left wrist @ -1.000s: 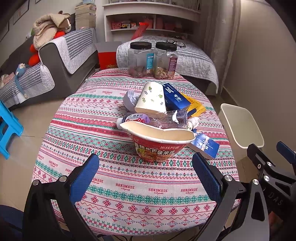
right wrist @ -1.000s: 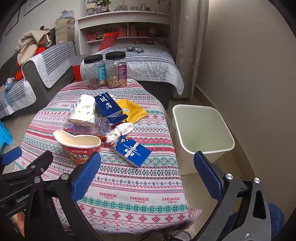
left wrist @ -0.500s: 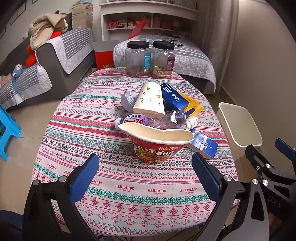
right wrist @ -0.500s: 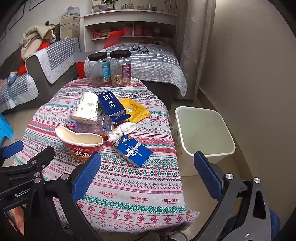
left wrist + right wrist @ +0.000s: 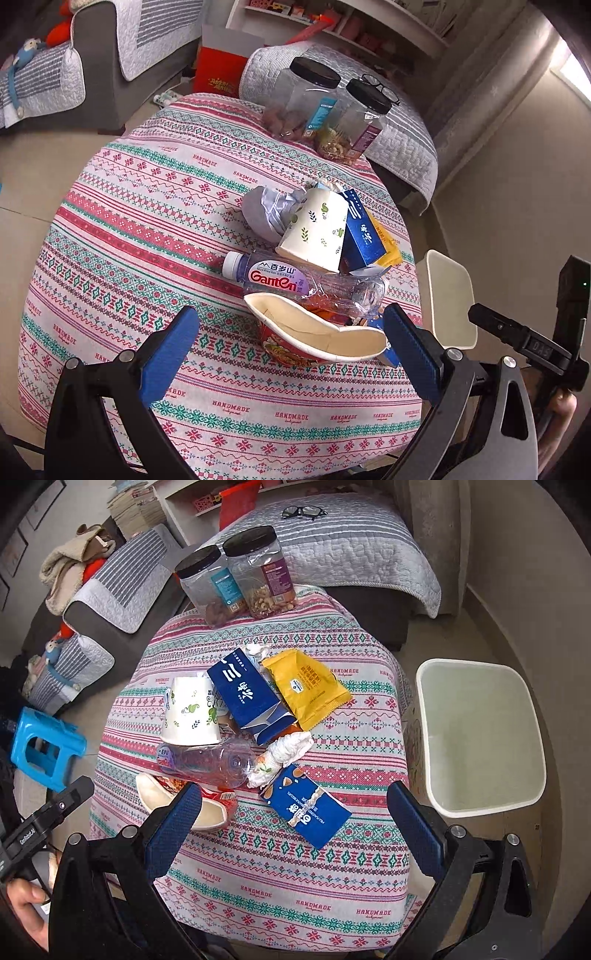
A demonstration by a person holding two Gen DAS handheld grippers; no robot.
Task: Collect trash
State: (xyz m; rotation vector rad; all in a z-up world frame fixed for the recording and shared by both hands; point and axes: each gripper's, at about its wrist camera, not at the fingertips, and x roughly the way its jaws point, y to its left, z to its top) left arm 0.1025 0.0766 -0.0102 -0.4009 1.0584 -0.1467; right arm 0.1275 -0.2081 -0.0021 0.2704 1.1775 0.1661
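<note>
A heap of trash lies on the patterned table [image 5: 122, 229]. A crushed noodle bowl [image 5: 314, 339] sits nearest, also in the right wrist view [image 5: 184, 805]. Behind it lie a clear bottle [image 5: 295, 284], a paper cup [image 5: 317, 229], a blue carton [image 5: 247, 698], a yellow wrapper [image 5: 306, 686], a crumpled tissue [image 5: 284, 753] and a flat blue biscuit box [image 5: 306, 808]. My left gripper [image 5: 291, 354] is open above the table, its jaws either side of the bowl. My right gripper [image 5: 295, 827] is open above the biscuit box. A white bin [image 5: 480, 734] stands right of the table.
Two black-lidded snack jars [image 5: 236, 579] stand at the table's far edge. A grey sofa [image 5: 110, 55] is at the left, a quilted bed [image 5: 332, 542] behind the table, a blue stool [image 5: 40, 749] on the floor at the left.
Both grippers have risen and tilted down over the table, moving closer to the trash heap. Both stay open. Nothing on the table has moved.
</note>
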